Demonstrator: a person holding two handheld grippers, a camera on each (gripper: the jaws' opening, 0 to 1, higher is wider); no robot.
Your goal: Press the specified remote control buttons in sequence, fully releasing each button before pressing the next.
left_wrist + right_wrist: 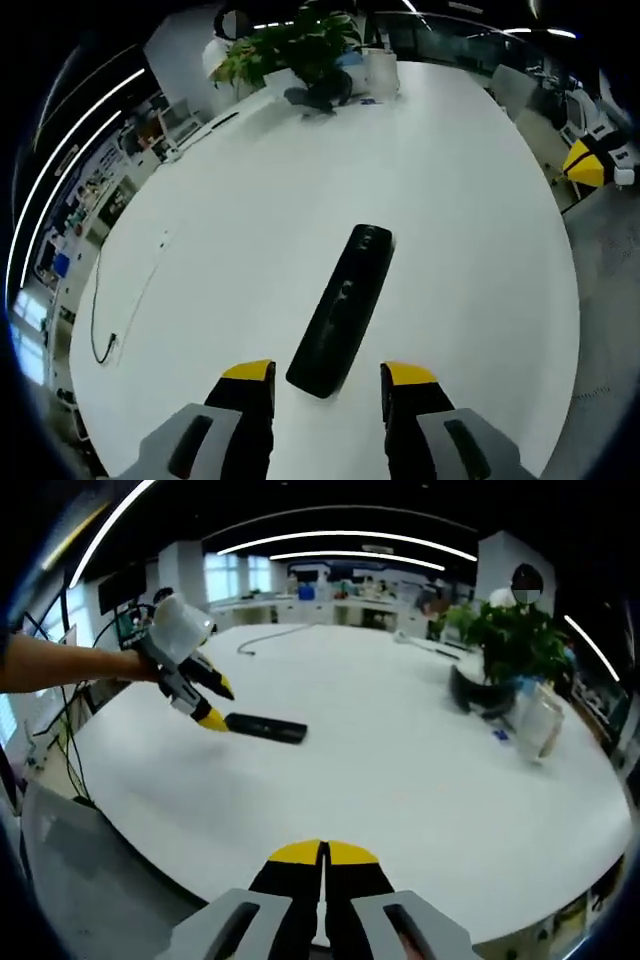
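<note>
From the right gripper view, the left gripper (pixel 215 703) hangs at the left over the white table (pixel 400 760), jaws apart, one yellow tip seemingly touching the near end of the black remote control (pixel 265 727), though it is hard to be sure from here. A potted plant (pixel 510 645) stands far right. The right gripper (pixel 322 853) sits low, jaws pressed together, well apart from the remote.

In the left gripper view, the remote control (pixel 340 310) lies lengthwise between that gripper's open tips (pixel 328 374).

Potted plant (pixel 300 45) and cable (pixel 100 330) on white table (pixel 470 200).
</note>
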